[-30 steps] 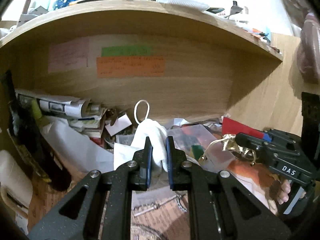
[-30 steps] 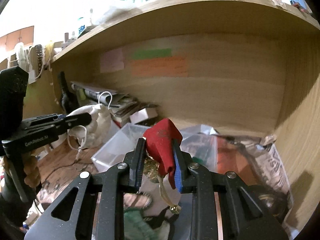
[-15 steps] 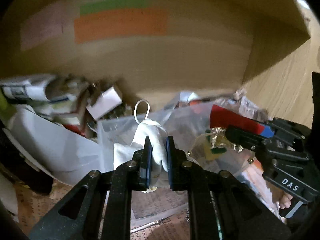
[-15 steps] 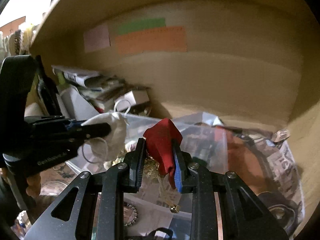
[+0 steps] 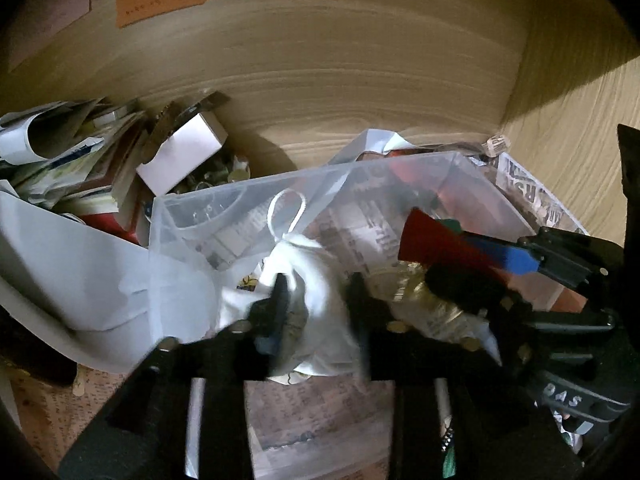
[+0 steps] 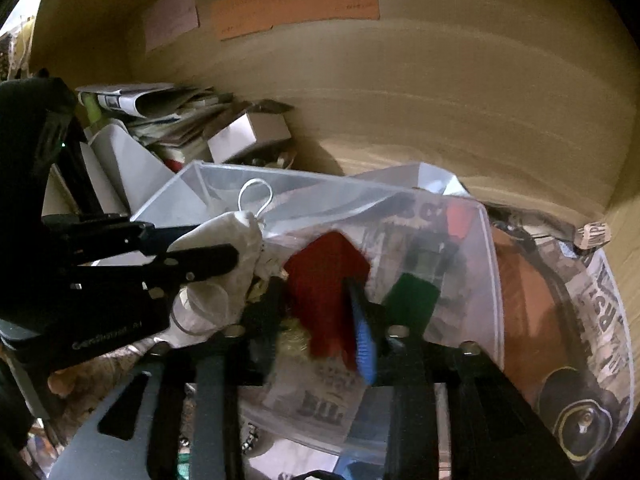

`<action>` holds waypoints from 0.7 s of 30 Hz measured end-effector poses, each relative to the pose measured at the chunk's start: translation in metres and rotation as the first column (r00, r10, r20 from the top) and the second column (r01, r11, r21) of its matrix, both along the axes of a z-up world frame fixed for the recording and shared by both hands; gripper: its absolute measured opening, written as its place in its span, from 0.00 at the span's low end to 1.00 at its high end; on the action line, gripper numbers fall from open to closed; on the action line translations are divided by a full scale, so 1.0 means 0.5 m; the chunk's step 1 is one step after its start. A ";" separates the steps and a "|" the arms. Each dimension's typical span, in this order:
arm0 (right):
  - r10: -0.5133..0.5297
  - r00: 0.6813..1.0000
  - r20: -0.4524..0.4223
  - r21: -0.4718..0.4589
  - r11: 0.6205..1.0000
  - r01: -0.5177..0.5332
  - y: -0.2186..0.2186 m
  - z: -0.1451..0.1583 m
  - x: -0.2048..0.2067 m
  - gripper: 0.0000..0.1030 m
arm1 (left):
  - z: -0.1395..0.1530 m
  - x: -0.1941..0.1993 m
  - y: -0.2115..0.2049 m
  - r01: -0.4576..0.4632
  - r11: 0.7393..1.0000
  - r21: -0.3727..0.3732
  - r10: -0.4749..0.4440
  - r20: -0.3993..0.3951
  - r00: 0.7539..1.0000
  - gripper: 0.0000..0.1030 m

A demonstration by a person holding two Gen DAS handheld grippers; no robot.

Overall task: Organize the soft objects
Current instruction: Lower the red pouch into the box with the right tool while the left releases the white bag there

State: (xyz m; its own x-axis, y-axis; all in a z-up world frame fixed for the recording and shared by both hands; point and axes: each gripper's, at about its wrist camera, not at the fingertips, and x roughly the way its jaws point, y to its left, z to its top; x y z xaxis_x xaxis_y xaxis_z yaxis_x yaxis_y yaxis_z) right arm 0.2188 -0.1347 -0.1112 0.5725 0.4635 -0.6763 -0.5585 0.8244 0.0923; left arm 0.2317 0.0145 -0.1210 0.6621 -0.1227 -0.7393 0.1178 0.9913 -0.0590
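From the left wrist camera, the left claw (image 5: 318,304) is clenched on a white cloth pouch (image 5: 316,276) with a thin white loop (image 5: 286,210) sticking up from its top. The pouch hangs over the near left part of a clear plastic box (image 5: 192,208) that sits on the desk under a wooden shelf wall (image 5: 360,60). On the right side, the right claw (image 5: 460,264) comes in from the side, grasping a red cloth (image 5: 432,240) with some gold shiny stuff (image 5: 420,296) under it, also over the box. A small white carton (image 5: 180,156) and a messy pile of papers (image 5: 60,168) lie behind the box on the left. From the right wrist camera, the right claw (image 6: 316,320) holds the red cloth (image 6: 324,280) tight between its fingers, above the clear plastic box (image 6: 492,280). The left claw (image 6: 208,248) reaches in from the left, with the white cloth pouch (image 6: 228,264) pinched in it, just beside the red cloth. An orange paper note (image 6: 296,4) is stuck on the wooden wall. Newspaper (image 6: 608,320) lies to the right of the box.
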 end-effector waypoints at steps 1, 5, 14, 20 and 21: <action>0.001 1.000 -0.001 0.000 1.000 -0.001 0.001 0.001 0.000 0.49 | 0.000 0.000 0.000 0.001 1.000 -0.001 -0.001 0.004 1.000 0.43; -0.004 0.999 0.037 -0.009 1.000 0.005 -0.002 0.015 -0.015 0.57 | 0.015 -0.015 0.003 -0.002 1.000 -0.002 0.002 0.029 1.000 0.48; -0.035 0.986 0.164 0.019 0.999 0.032 -0.032 0.088 -0.082 0.71 | 0.083 -0.093 0.024 -0.013 1.000 -0.024 0.016 0.137 0.990 0.59; -0.032 0.973 0.227 0.056 0.998 0.020 -0.055 0.127 -0.144 0.73 | 0.125 -0.164 0.039 -0.016 0.999 -0.030 0.022 0.212 0.977 0.68; -0.031 0.971 0.235 0.058 0.998 0.018 -0.059 0.131 -0.156 0.73 | 0.128 -0.174 0.040 -0.016 0.999 -0.030 0.022 0.218 0.976 0.71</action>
